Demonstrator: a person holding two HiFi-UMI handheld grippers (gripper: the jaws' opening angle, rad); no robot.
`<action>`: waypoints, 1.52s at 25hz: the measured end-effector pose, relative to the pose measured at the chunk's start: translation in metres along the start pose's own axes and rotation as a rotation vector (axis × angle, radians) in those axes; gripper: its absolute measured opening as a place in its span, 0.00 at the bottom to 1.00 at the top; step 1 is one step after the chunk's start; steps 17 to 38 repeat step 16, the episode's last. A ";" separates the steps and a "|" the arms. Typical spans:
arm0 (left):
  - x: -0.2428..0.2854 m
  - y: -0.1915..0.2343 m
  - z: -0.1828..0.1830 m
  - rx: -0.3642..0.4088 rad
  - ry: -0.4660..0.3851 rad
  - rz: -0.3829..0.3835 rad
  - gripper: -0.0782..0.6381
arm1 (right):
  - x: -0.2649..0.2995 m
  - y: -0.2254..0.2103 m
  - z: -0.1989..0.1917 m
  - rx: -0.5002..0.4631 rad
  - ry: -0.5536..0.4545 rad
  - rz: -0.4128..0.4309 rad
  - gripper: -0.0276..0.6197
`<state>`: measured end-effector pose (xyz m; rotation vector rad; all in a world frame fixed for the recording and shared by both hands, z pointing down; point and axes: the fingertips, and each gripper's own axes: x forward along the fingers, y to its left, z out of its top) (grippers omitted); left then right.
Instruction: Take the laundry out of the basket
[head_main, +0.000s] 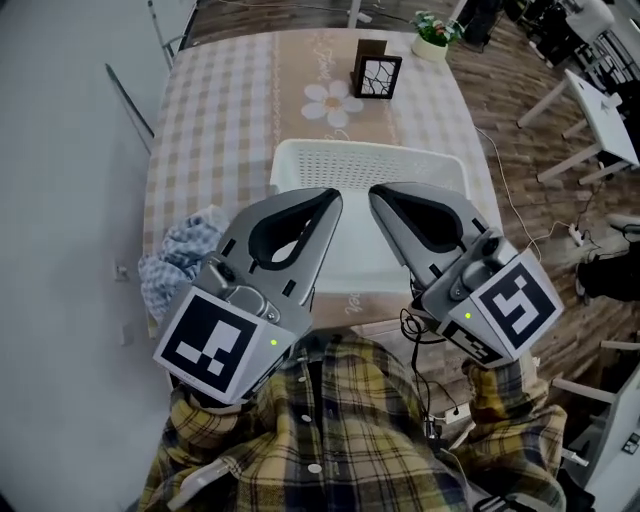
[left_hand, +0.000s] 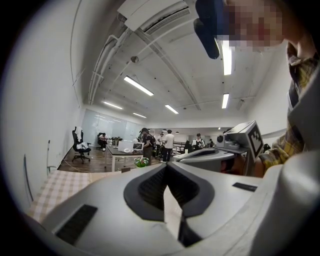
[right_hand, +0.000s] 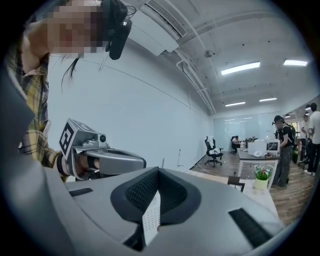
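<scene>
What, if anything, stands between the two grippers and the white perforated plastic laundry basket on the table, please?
Nothing visible does. The left gripper and right gripper, both shut, hover over the white perforated plastic laundry basket. The crumpled blue-and-white cloth lies outside it, on the table.

We note white wall (head_main: 60, 200), wood plank floor (head_main: 530, 150), checked-cloth table (head_main: 210, 110), ceiling strip lights (left_hand: 138, 86), black office chair (left_hand: 79, 145).

Your left gripper (head_main: 335, 196) and right gripper (head_main: 375, 192) hang side by side over basket (head_main: 370, 151), at near rim, tips close together. Basket's far half open from above. Crumpled cloth (head_main: 185, 256) left of basket at table (head_main: 230, 110) edge. Dark holder (head_main: 376, 72), potted plant (head_main: 435, 34) stand well beyond.
</scene>
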<state>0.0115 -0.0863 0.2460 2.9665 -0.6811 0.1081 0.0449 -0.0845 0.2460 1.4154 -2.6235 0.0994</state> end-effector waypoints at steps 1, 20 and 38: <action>-0.001 0.001 0.002 0.020 -0.013 0.000 0.13 | 0.000 0.000 0.000 -0.011 0.005 0.005 0.05; -0.006 0.034 -0.048 0.001 0.029 0.049 0.13 | 0.023 0.016 -0.042 -0.047 0.098 0.063 0.05; -0.006 0.034 -0.048 0.001 0.029 0.049 0.13 | 0.023 0.016 -0.042 -0.047 0.098 0.063 0.05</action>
